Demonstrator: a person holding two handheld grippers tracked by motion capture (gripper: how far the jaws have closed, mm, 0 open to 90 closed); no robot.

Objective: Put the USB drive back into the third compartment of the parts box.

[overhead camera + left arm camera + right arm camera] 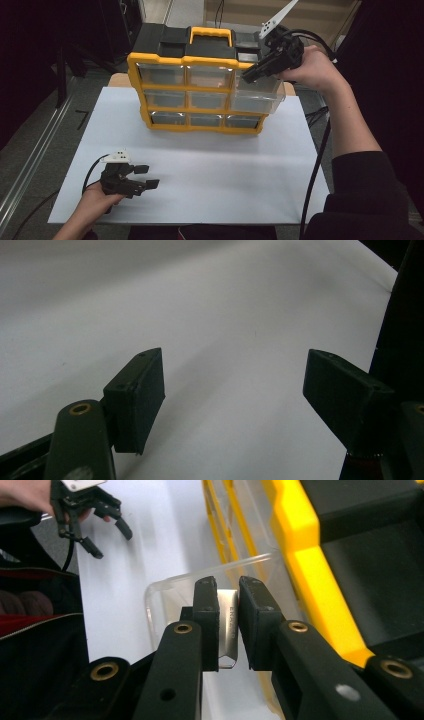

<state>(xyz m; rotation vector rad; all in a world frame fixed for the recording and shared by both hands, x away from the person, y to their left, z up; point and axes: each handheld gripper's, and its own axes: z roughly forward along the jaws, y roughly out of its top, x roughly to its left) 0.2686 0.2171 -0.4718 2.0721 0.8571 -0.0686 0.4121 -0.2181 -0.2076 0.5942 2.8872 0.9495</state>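
Both raised: right gripper (248, 76) pinches a metal piece (228, 625) over the drawer (257, 95); left gripper (148, 177) spread.

Faint engraved lettering on the metal piece (229, 630) between the jaws, too blurred to read.

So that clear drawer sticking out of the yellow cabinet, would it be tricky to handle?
The drawer is probably light and stiff: thin clear plastic, looking empty. Its glossy walls likely slip, though the right hand-held gripper pinches its small tab. Pulled fully out, it may drop.
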